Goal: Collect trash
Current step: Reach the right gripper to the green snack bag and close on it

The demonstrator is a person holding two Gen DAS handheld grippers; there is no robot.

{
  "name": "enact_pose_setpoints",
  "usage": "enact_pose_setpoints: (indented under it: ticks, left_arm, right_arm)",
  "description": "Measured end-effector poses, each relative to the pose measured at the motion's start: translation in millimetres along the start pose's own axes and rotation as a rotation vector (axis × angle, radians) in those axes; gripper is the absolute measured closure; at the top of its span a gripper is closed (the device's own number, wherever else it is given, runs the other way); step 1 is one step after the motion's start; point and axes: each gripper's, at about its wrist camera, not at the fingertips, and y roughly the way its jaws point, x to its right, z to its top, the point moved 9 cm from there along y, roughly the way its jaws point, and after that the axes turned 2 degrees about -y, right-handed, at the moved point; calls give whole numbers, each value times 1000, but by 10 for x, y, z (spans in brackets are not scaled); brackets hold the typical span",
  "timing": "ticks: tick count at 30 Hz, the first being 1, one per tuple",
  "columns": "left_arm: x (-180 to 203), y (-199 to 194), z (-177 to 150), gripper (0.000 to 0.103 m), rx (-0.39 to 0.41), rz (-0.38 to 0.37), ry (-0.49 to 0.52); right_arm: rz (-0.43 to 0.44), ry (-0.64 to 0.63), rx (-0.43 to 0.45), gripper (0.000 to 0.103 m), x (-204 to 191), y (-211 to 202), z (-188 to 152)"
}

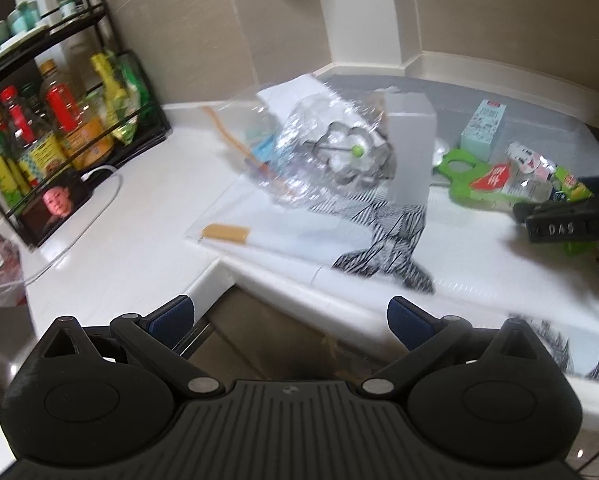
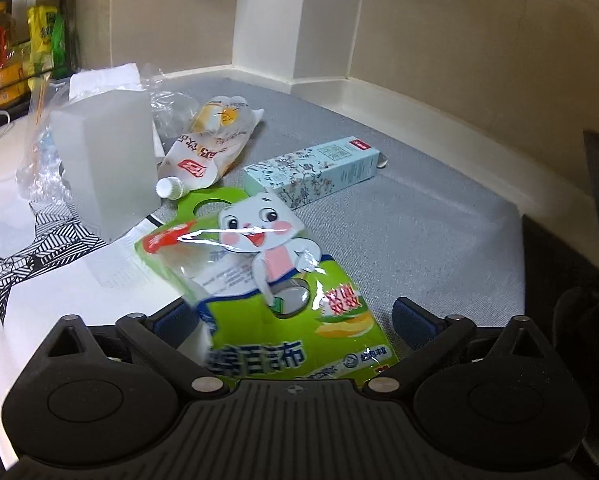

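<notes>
Trash lies scattered over the grey mat (image 2: 411, 216) and white counter (image 1: 139, 216) in the wall corner. Spread wide, the right gripper (image 2: 295, 318) straddles the green rabbit-printed package (image 2: 259, 280), whose lower end lies between its fingers; whether they touch it I cannot tell. Beyond lie a spouted pouch (image 2: 207, 148), a pale blue carton (image 2: 311, 168) and a frosted white box (image 2: 107, 168). The left gripper (image 1: 291, 316) hangs spread and empty off the counter's front edge, near a striped bag (image 1: 387, 240). Chinese print shows, blurred.

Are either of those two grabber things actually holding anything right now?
Neither is. The left tool is wide open over the counter edge. The right tool is open too; the green rabbit package lies between its fingers, not pinched.
</notes>
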Motion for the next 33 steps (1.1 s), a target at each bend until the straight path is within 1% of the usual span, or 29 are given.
enact_pose_setpoints:
  ticks: [1,4,6,7,8,9,11,15,18,24,26,28,29,32,33]
  left_arm:
    - [44,35,36,0,0,-7,-2]
    - [198,151,148,0,3,-39,-10]
    - [314,233,227,0,7,-49,-3]
    - [368,270,263,0,9,-51,3]
    - [424,302,299,0,16,-58,7]
    - [478,334,336,0,23,-64,12]
    - [570,410,415,0,30,-73,12]
    - [689,560,582,0,50,-94,-25]
    - [737,694,711,0,66,-90,-49]
    - [778,928,859,0,55,-85,-59]
    - [793,975,909,0,58,-81,-52]
    - [816,1020,951,0,53,-83,-47]
    - [828,1037,970,0,49,-84,-45]
    - [880,1077,1030,0,42,-86,-33]
    - [897,1080,1050,0,44,-84,-29]
  right_arm:
    - [22,12,10,11,9,-7,-4]
    - [74,57,24,13,36,-12,-44]
    - [69,56,38,28,49,-15,-72]
    - [66,57,45,31,60,-21,-82]
    - [69,69,55,45,80,-26,-85]
    - [68,83,60,51,108,-29,-87]
    - [69,112,70,56,170,-30,-72]
    - [42,169,73,57,301,-38,-66]
    - [23,173,69,56,327,-28,-73]
    - [13,172,63,53,333,6,-84]
    - [15,171,63,49,326,12,-83]
    - [20,176,63,42,324,16,-83]
    - [23,180,61,35,321,21,-81]
    - [33,188,58,25,310,43,-72]
    - [37,189,57,24,305,52,-67]
